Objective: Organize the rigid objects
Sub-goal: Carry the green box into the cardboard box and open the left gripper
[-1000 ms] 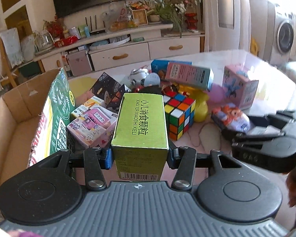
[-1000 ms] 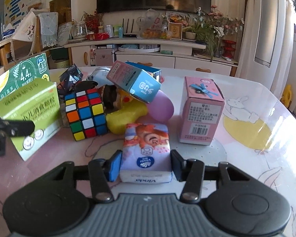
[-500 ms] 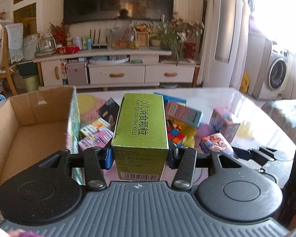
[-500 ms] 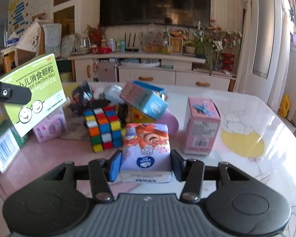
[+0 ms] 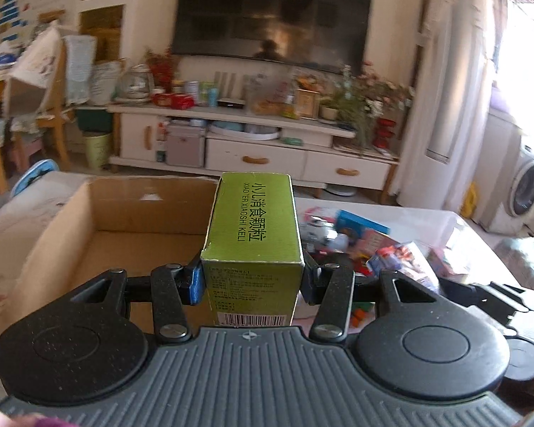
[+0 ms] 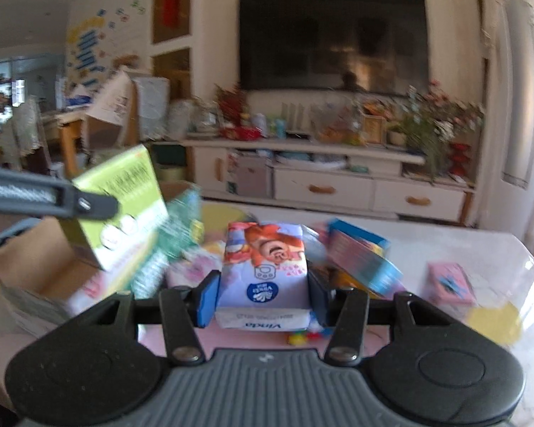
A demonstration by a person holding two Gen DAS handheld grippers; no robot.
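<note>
Behind a cluttered table [image 6: 480, 249], beneath a dark television, the left gripper [image 5: 251, 277] clamps a green box [image 5: 252, 227] above an open cardboard box [image 5: 124, 227], while the right gripper [image 6: 263, 297] clamps a tissue pack [image 6: 265, 270].

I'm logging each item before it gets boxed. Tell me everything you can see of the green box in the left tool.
The green box is a rectangular cardboard carton, olive-green on top with black Chinese print and the words XIAO'ER XIAOSHI KELI. Its near end carries small print and a barcode. The broad face, seen from the right wrist view, is lighter yellow-green with white, blurred there. The left tool clamps its two sides near the near end, holding it in the air, long axis pointing away, in front of the open cardboard box. Nothing else touches it.
</note>
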